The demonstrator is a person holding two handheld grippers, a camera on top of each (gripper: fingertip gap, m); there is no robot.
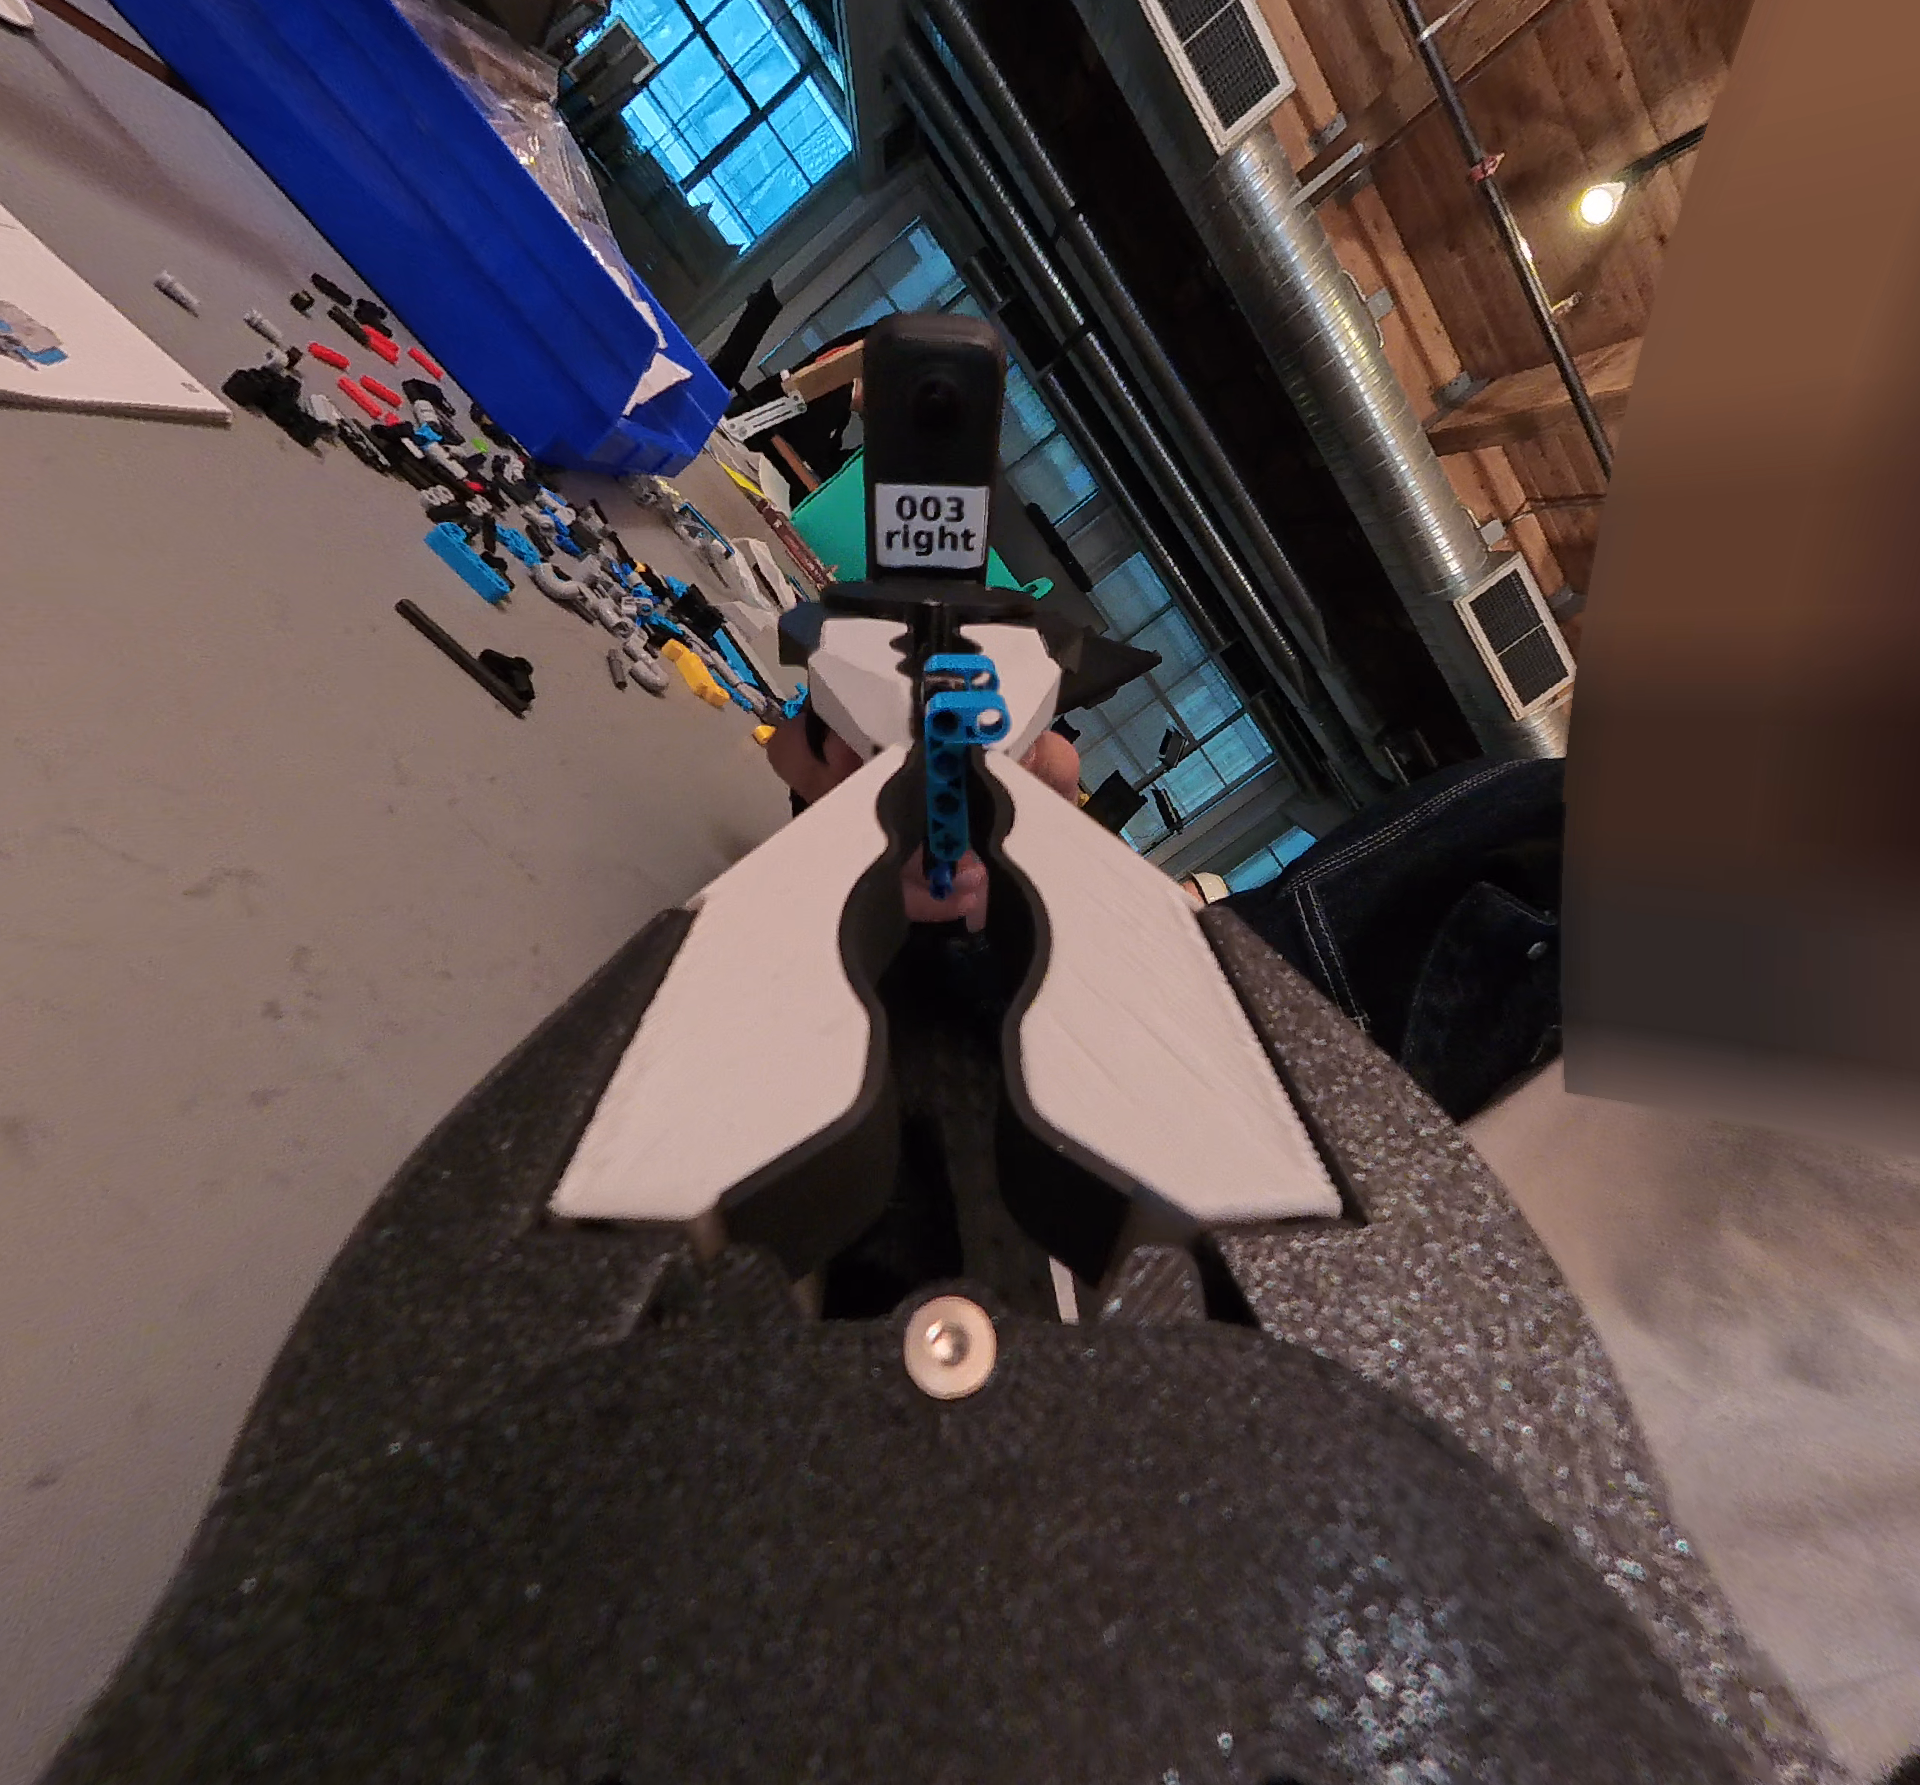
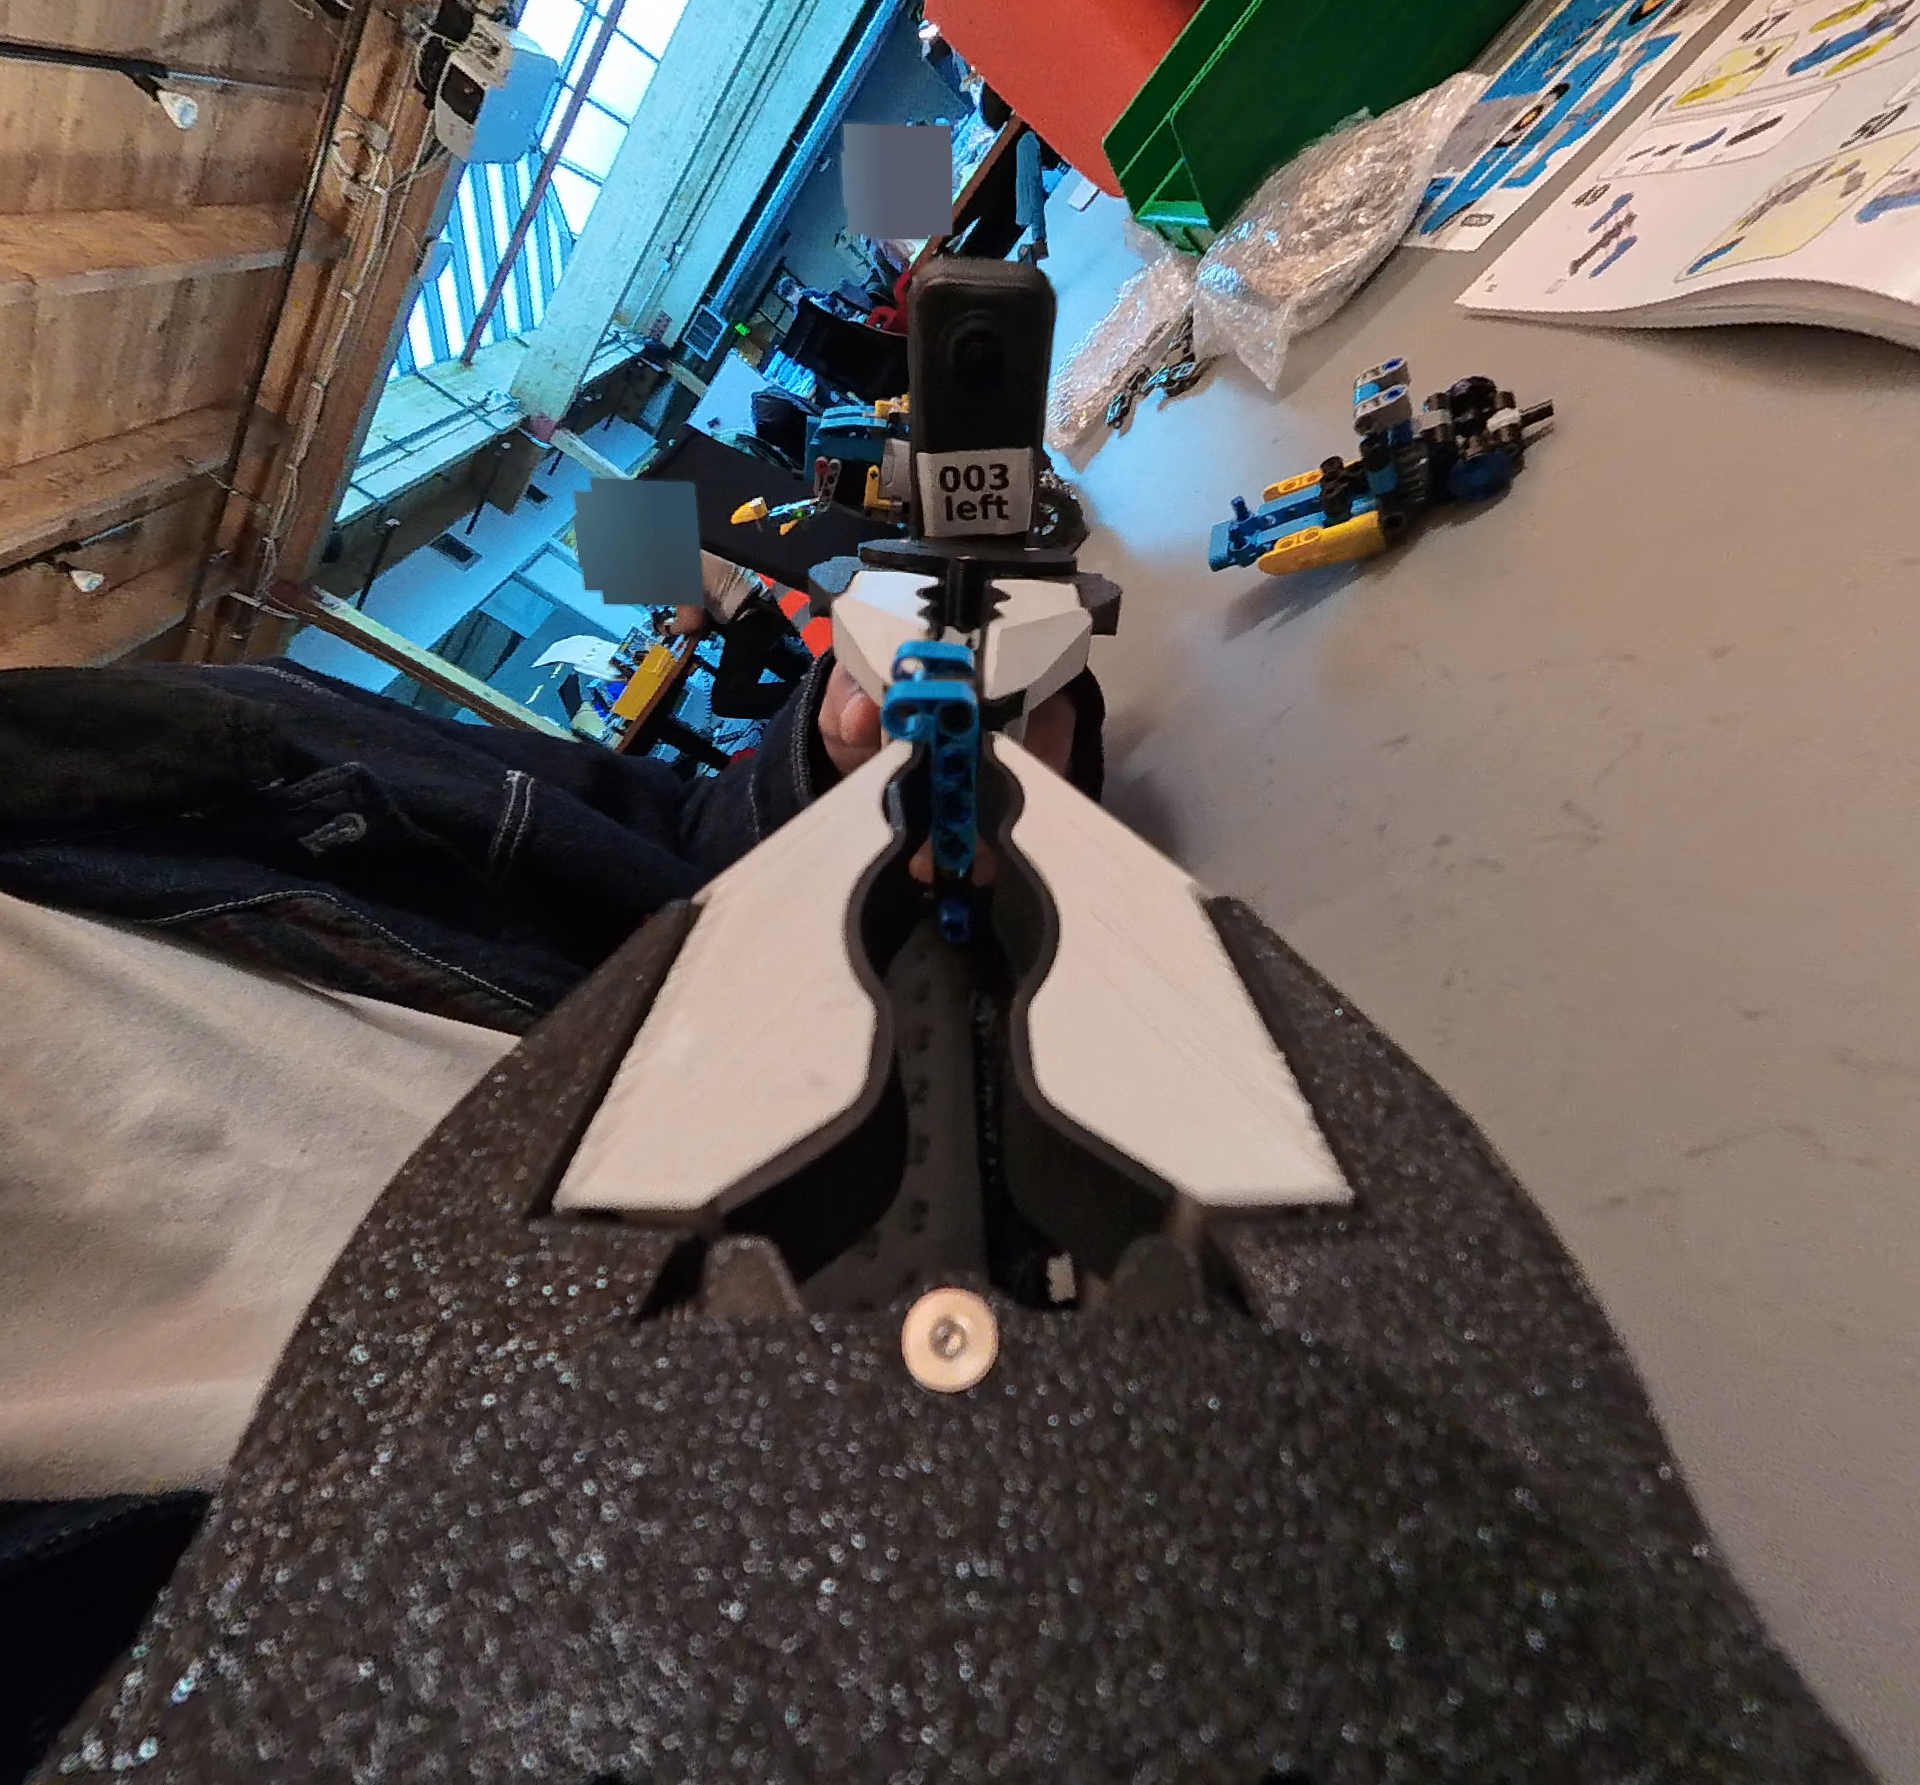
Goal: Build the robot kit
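My left gripper (image 1: 945, 761) is shut on a thin blue perforated beam (image 1: 943, 816) that runs along the gap between its white fingers. Two short blue connector pieces (image 1: 966, 701) sit at the beam's far end, right at the tips of the right gripper (image 1: 935, 670), which faces it head-on. In the right wrist view, my right gripper (image 2: 948, 750) is likewise shut on a blue perforated beam (image 2: 951, 816) with a blue connector (image 2: 928, 696) at its end, against the left gripper's tips (image 2: 961, 639). Both are held above the grey table (image 1: 312, 904). Which beam belongs to which gripper is unclear.
In the left wrist view, a blue bin (image 1: 395, 146), several loose small pieces (image 1: 499, 499), a black axle (image 1: 468, 660) and a booklet (image 1: 83, 353). In the right wrist view, a part-built blue and yellow model (image 2: 1382, 478), plastic bags (image 2: 1309, 218), an open booklet (image 2: 1745, 177), green (image 2: 1351, 21) and orange bins (image 2: 1060, 0). Left and right tips are no more than a few centimetres apart.
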